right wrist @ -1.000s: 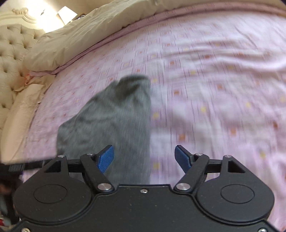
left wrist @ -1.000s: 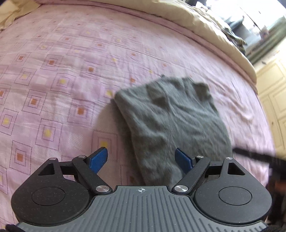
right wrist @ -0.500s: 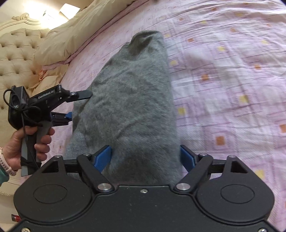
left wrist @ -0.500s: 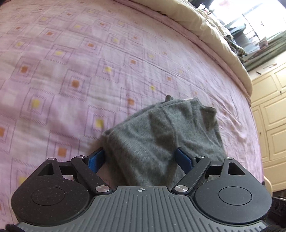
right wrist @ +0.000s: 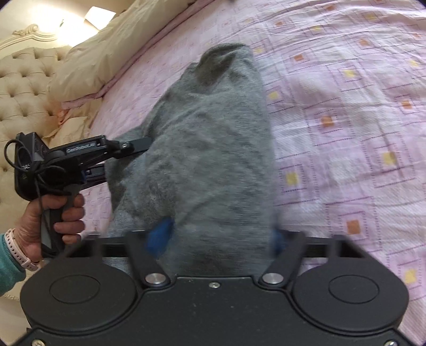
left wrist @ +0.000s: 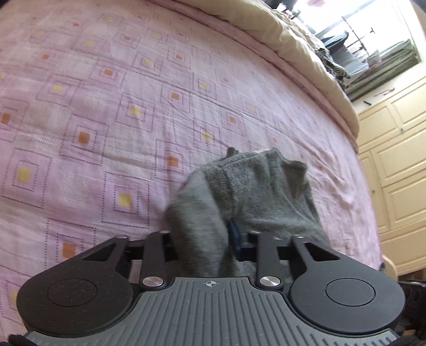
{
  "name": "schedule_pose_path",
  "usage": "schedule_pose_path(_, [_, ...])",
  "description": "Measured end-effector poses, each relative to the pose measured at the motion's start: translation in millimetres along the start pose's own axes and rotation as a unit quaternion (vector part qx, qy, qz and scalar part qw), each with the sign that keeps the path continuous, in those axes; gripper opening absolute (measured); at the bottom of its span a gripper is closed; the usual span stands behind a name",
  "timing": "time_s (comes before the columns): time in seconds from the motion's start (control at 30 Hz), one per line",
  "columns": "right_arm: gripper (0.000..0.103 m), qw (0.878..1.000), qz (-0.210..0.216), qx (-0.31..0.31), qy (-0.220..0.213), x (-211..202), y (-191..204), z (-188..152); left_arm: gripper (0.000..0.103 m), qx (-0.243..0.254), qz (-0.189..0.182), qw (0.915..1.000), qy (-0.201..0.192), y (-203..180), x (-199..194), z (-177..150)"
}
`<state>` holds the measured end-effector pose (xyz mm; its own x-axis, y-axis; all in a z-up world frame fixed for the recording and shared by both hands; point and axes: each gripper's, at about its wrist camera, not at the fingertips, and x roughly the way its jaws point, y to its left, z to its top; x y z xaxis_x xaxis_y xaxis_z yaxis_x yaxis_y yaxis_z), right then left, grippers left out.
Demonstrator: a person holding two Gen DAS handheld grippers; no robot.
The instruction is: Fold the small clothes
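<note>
A small grey knitted garment (left wrist: 253, 191) lies on the pink patterned bedspread (left wrist: 106, 106). My left gripper (left wrist: 213, 234) is shut on its near edge, and a fold of cloth bunches up between the fingers. In the right wrist view the garment (right wrist: 213, 133) stretches away from me. My right gripper (right wrist: 218, 237) stands open around its near end, a blurred blue pad on each side. The left gripper (right wrist: 130, 155) comes in from the left and grips the garment's side, with a person's hand (right wrist: 61, 213) on its handle.
The bedspread (right wrist: 346, 106) spreads wide to the right of the garment. A cream duvet (left wrist: 266, 24) is piled along the far edge, also seen as the duvet (right wrist: 106, 53) beside a tufted headboard (right wrist: 24, 87). Cream wardrobe doors (left wrist: 394, 159) stand past the bed.
My left gripper has gone from open to shut on the garment's edge. My right gripper has moved up to the garment, which now lies between its open fingers.
</note>
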<state>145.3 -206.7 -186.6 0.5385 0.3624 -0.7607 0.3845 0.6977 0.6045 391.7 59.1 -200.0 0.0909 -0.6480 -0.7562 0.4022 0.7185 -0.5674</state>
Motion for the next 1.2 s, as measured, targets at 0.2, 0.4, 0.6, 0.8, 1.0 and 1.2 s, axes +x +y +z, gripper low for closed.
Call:
schedule_pose_path(0.2, [0.044, 1.000, -0.002, -0.002, 0.001, -7, 8, -1, 0.021, 0.044, 0.009, 0.9990, -0.003, -15, -2, -2])
schedule_pose_path(0.4, [0.042, 1.000, 0.015, -0.007, -0.005, -34, 9, -10, 0.020, 0.027, 0.003, 0.9996, -0.003, -31, -8, -11])
schedule_pose_path(0.6, [0.042, 1.000, 0.010, -0.006, 0.004, -78, -19, -44, 0.020, 0.030, -0.016, 0.9992, 0.020, -79, -3, -57])
schedule_pose_path(0.8, [0.042, 0.999, -0.029, 0.003, 0.022, -135, -69, -82, 0.020, 0.022, -0.047, 0.9969, 0.058, -134, 9, -114])
schedule_pose_path(1.0, [0.053, 0.997, -0.065, -0.016, 0.035, -166, -97, -105, 0.021, 0.048, -0.007, 0.9966, 0.067, -162, 35, -141])
schedule_pose_path(1.2, [0.067, 0.989, -0.099, -0.106, 0.029, -163, -82, -115, 0.021, 0.089, 0.068, 0.9924, 0.051, -145, 48, -126])
